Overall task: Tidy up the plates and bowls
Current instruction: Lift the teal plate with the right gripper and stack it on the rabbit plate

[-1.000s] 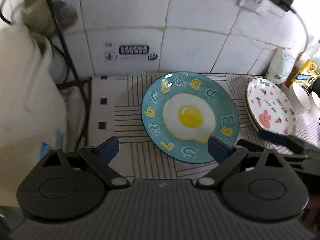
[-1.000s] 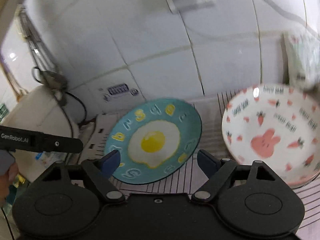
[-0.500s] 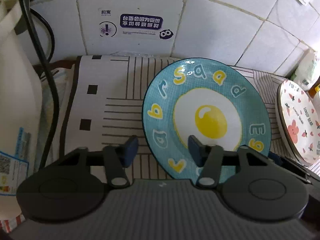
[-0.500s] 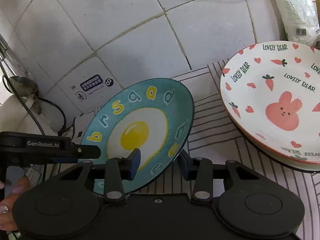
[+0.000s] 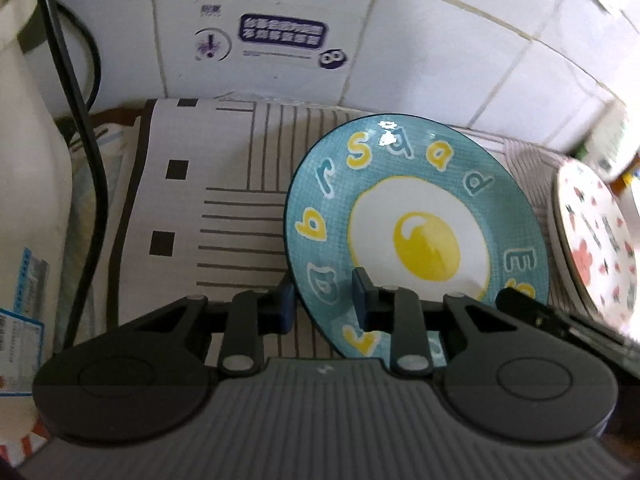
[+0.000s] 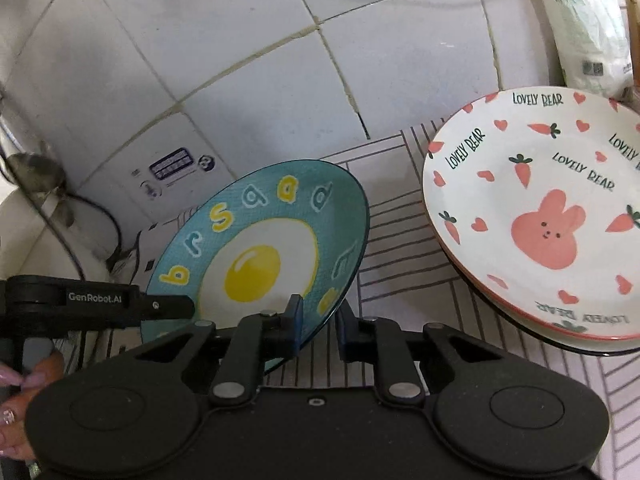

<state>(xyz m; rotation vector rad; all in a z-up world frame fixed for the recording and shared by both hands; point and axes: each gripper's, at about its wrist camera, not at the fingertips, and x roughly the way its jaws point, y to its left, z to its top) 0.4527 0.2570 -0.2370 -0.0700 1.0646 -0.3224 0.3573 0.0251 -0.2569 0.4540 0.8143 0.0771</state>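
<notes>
Left wrist view showed the left hand-held gripper (image 5: 322, 300) pinching the near left rim of the egg plate (image 5: 416, 240), one pad under the rim and one on its face; its jaws had just been closing. From the right wrist view, the right hand-held gripper (image 6: 318, 322) pinched the same plate (image 6: 260, 252) at its near right rim, jaws likewise just closing onto it. The plate was tilted, its left side raised, over the striped mat (image 5: 236, 220) on the counter near the tiled wall (image 6: 240, 60). Just right of it, apart from it, a rabbit plate (image 6: 540, 220) topped a stack. A hand (image 6: 20, 384) held the left tool at the frame's left edge
</notes>
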